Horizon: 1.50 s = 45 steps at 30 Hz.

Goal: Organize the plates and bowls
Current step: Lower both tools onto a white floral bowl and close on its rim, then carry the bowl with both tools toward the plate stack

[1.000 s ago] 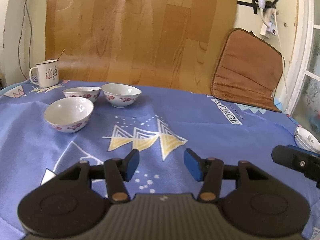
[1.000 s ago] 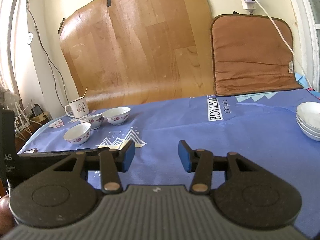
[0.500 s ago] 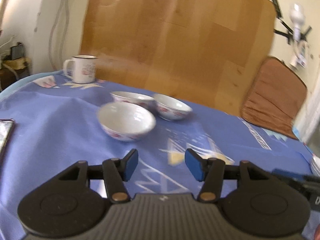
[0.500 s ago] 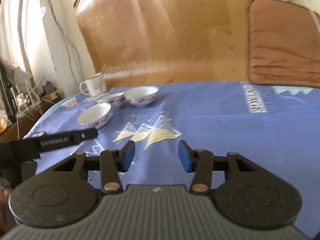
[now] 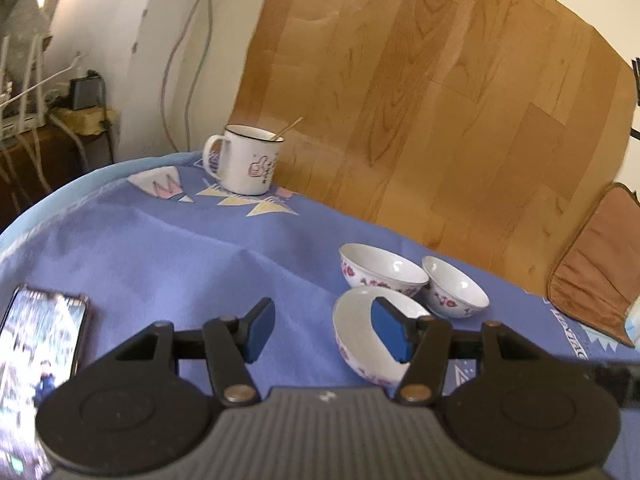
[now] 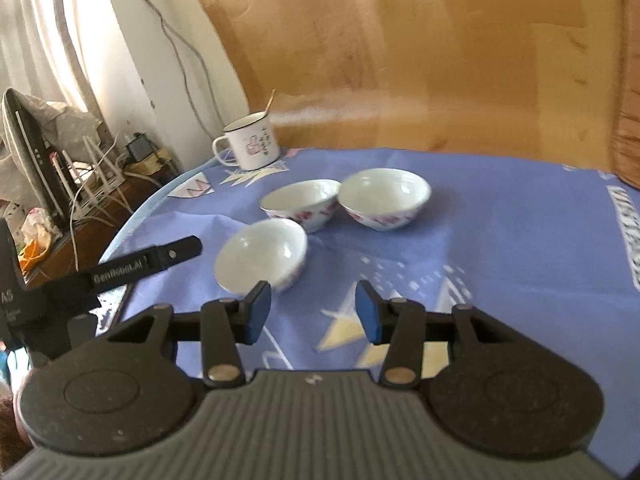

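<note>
Three white bowls with red flowers stand close together on the blue tablecloth [image 5: 168, 256]. The nearest bowl [image 5: 356, 332] [image 6: 260, 256] lies just ahead of my left gripper [image 5: 325, 332], whose right pad [image 5: 390, 334] overlaps it in the view. The left gripper is open and nothing is pressed between its pads. Behind are the middle bowl [image 5: 380, 270] [image 6: 300, 200] and the right-hand bowl [image 5: 456, 290] [image 6: 384, 196]. My right gripper [image 6: 313, 312] is open and empty, short of the nearest bowl and to its right. The left gripper's finger [image 6: 148, 264] shows at the left of the right wrist view.
A white enamel mug [image 5: 244, 164] [image 6: 252, 146] with a stick in it stands at the table's far corner. A phone [image 5: 40, 340] lies on the cloth at the left. A wooden board [image 5: 440, 100] leans behind the table, beside a brown cushion [image 5: 600, 272]. Cables and routers [image 6: 80, 176] sit past the left edge.
Both grippers have swung left across the table toward the three bowls, which now look nearer. The stack of plates at the right has left both views. The phone has come into view.
</note>
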Each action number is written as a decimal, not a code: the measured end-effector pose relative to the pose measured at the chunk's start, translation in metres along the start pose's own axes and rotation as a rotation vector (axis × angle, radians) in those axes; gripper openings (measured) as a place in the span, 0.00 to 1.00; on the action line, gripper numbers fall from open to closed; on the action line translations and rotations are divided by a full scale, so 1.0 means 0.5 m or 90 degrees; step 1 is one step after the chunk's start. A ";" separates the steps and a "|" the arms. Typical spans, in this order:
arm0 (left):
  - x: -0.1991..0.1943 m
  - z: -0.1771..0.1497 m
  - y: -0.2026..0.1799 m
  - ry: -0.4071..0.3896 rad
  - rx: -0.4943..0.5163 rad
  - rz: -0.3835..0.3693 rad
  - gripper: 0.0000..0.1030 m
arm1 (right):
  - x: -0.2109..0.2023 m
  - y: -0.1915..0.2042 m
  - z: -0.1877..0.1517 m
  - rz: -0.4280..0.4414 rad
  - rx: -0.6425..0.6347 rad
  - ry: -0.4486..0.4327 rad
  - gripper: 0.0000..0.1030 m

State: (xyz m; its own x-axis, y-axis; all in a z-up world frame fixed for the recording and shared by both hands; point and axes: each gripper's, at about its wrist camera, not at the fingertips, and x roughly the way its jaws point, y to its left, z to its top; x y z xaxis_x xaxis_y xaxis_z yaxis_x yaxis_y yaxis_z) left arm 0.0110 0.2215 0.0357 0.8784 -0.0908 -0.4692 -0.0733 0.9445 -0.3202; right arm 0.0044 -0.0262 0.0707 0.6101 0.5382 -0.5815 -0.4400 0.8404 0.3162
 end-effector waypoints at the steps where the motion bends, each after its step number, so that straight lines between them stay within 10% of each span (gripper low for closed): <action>1: 0.003 0.005 0.001 0.005 0.002 -0.004 0.52 | 0.010 0.006 0.010 0.002 -0.006 0.008 0.48; 13: 0.074 0.003 0.017 0.067 -0.021 0.001 0.42 | 0.127 -0.003 0.056 -0.012 0.004 0.051 0.42; 22: 0.106 -0.023 -0.014 0.107 -0.017 -0.028 0.10 | 0.156 -0.030 0.032 0.036 0.092 0.078 0.06; 27: 0.077 -0.027 -0.050 0.101 -0.020 -0.052 0.11 | 0.088 -0.030 0.022 0.029 0.066 0.024 0.06; 45: 0.123 -0.129 -0.497 0.177 0.145 -0.239 0.11 | -0.227 -0.319 -0.103 -0.188 0.173 -0.143 0.06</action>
State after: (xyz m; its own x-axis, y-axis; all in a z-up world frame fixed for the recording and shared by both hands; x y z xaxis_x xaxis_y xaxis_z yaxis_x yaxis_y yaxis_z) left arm 0.0526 -0.0393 0.0335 0.6635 -0.4876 -0.5674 0.3544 0.8728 -0.3356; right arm -0.0283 -0.2246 0.0477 0.8240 0.2489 -0.5090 -0.0559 0.9297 0.3642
